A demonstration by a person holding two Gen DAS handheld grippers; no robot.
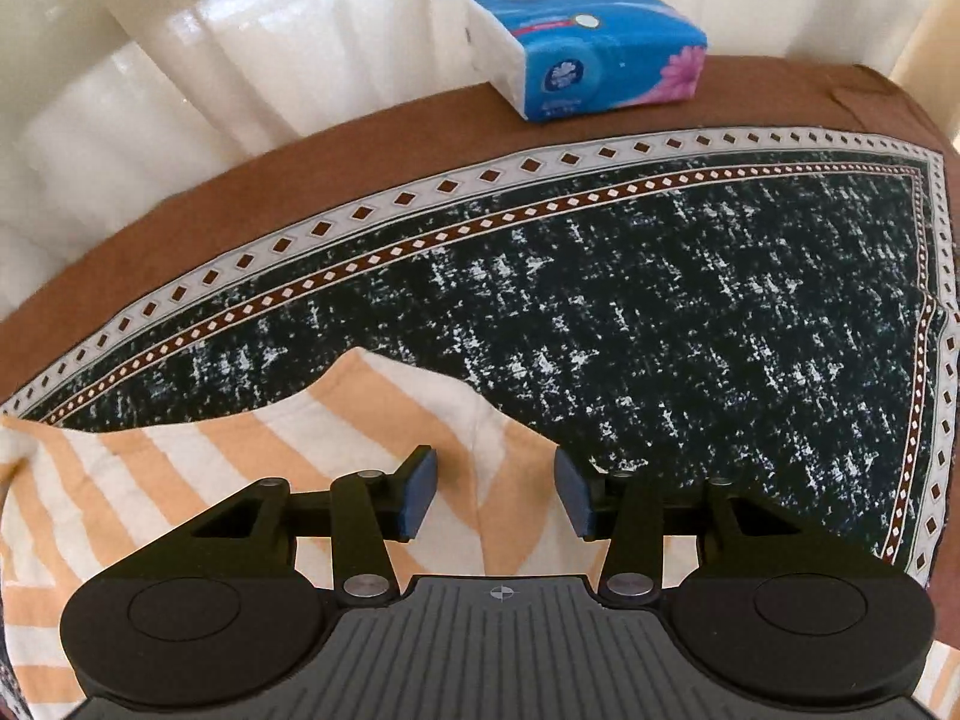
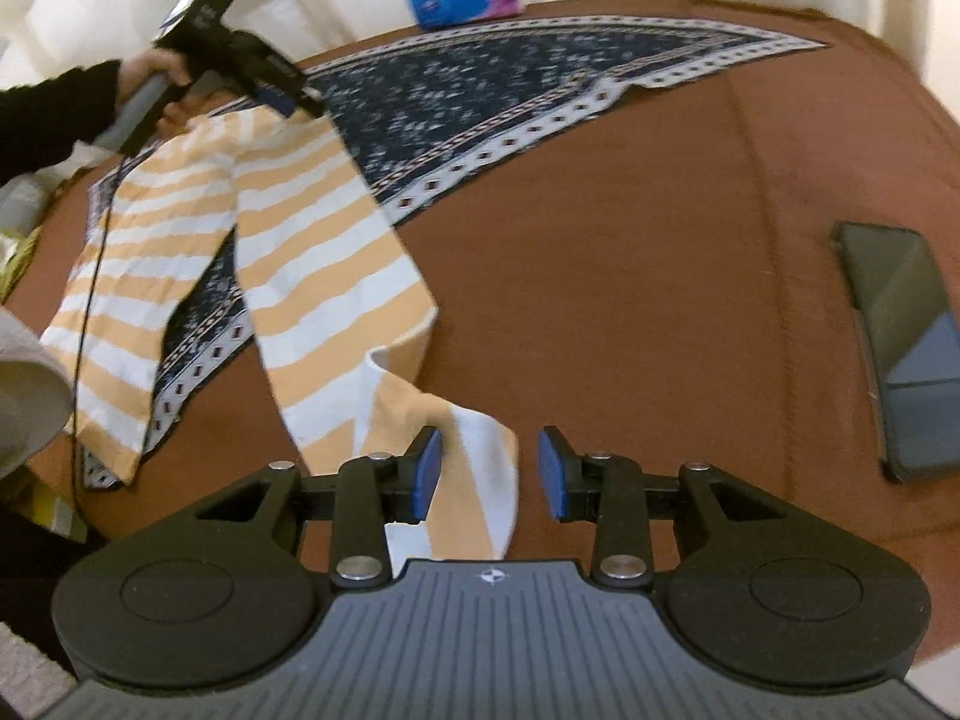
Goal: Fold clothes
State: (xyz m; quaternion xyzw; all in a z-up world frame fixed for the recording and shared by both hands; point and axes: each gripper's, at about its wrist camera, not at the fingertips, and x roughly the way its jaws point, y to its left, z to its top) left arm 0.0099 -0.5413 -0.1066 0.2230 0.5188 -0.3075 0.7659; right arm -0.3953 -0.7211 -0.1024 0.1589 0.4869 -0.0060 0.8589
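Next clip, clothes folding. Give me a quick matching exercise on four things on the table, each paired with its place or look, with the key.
Things:
1. tissue pack
2. phone
3. striped garment
4. dark scarf

Descriptions:
A. black, lying flat at the right side of the brown table
B. orange and white, lying partly on another cloth
C. blue, at the far table edge
D. speckled with a diamond border

Pairs: 1-C, 2-A, 3-B, 4-D
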